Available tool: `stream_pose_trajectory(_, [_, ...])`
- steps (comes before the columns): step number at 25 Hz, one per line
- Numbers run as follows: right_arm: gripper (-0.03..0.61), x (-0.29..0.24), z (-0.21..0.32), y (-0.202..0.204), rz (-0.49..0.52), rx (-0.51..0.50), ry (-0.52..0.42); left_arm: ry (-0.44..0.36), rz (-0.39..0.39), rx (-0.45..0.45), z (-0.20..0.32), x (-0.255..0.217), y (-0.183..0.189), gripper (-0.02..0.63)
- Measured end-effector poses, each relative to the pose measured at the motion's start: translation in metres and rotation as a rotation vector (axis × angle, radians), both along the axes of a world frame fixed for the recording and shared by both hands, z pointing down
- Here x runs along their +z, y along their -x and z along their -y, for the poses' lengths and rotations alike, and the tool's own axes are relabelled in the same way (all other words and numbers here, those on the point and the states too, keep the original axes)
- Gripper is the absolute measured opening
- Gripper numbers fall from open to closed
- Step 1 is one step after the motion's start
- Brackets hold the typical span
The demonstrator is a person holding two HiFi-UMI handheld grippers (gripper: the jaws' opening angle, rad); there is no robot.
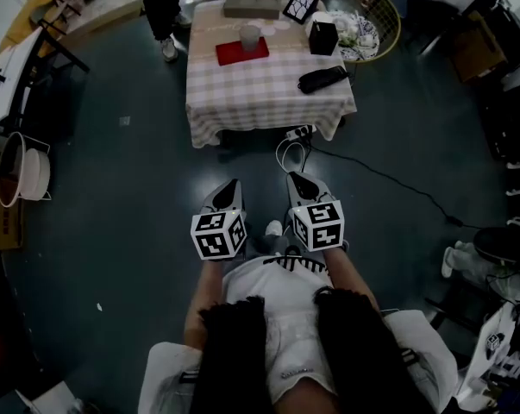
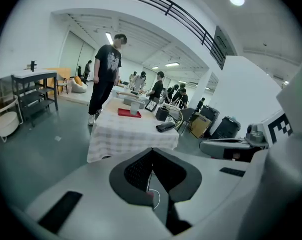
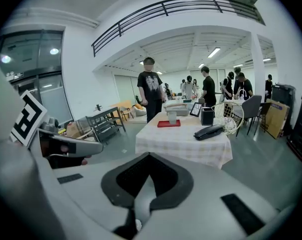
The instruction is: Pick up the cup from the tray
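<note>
A pale cup (image 1: 249,36) stands upright on a red tray (image 1: 229,55) at the far side of a table with a checked cloth (image 1: 268,97). Both grippers hover over the dark floor well short of the table, side by side and pointing toward it. My left gripper (image 1: 232,185) is shut with nothing between its fingers. My right gripper (image 1: 294,178) is likewise shut and empty. The left gripper view has the cup (image 2: 134,107) and tray (image 2: 125,113) far beyond the closed tips (image 2: 152,151). The right gripper view shows the cup (image 3: 172,117) on the tray (image 3: 169,124) past its tips (image 3: 149,156).
On the table also lie a black handset-like object (image 1: 322,78), a black box (image 1: 322,37), a framed picture (image 1: 301,4) and a grey box (image 1: 252,5). A person (image 1: 160,7) stands at the table's far left corner. A cable (image 1: 372,175) crosses the floor; a wire chair (image 1: 376,20) stands at the right.
</note>
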State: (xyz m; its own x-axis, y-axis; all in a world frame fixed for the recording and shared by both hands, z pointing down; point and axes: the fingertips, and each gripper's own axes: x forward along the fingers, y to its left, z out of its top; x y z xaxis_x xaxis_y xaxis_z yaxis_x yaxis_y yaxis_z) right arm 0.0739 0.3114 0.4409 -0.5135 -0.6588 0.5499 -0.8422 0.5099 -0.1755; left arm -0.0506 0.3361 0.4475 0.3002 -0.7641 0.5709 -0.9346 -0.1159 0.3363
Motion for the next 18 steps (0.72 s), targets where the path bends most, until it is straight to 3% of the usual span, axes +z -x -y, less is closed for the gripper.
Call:
stream_pose_trajectory(5, [0.012,0.002,0.001,-0.002,0.031,-0.051,-0.009,0.000,0.002,-0.016,0.001,0.004,-0.008,0.006])
stream_pose_trajectory(11, [0.166,-0.004,0.005,-0.003,0.092,-0.085,-0.032,0.011,0.017,-0.033,-0.004,0.009,-0.013,0.006])
stream_pose_trajectory(18, [0.238,-0.008,0.016,-0.004,0.083,-0.112,-0.076,0.004,0.011,-0.038,0.011,0.010,-0.015,0.006])
